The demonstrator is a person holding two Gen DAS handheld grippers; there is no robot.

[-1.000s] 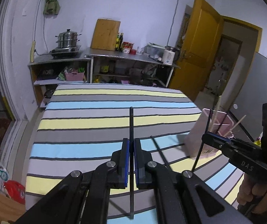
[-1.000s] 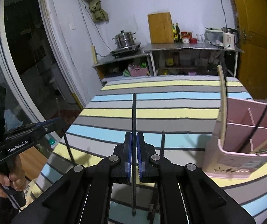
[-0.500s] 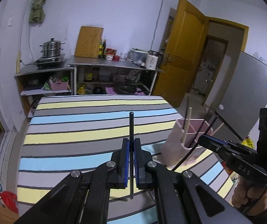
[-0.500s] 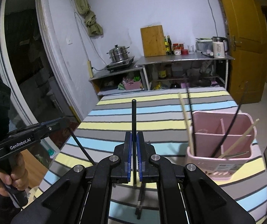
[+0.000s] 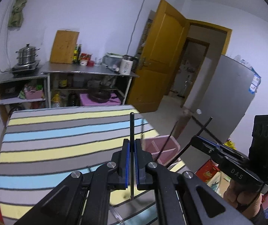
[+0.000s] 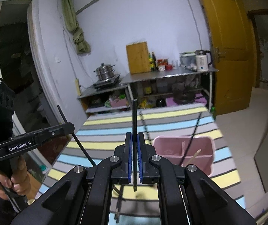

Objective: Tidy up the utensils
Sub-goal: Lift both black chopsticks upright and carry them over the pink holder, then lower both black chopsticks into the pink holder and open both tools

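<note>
With each gripper (image 5: pixel 131 166) (image 6: pixel 133 162) pinching one black chopstick (image 5: pixel 132 131) (image 6: pixel 134 127), tip them upright over the pink holder (image 6: pixel 182 150), then release.

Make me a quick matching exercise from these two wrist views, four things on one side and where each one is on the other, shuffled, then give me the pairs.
Things:
1. black chopstick
2. pink utensil holder
3. steamer pot
4. wooden cutting board

Places:
A. leaning against the back wall on the metal counter
B. standing on the striped tablecloth
C. clamped upright in the left gripper
D. on the small stove at the counter's left end

Pairs: 1-C, 2-B, 3-D, 4-A
</note>
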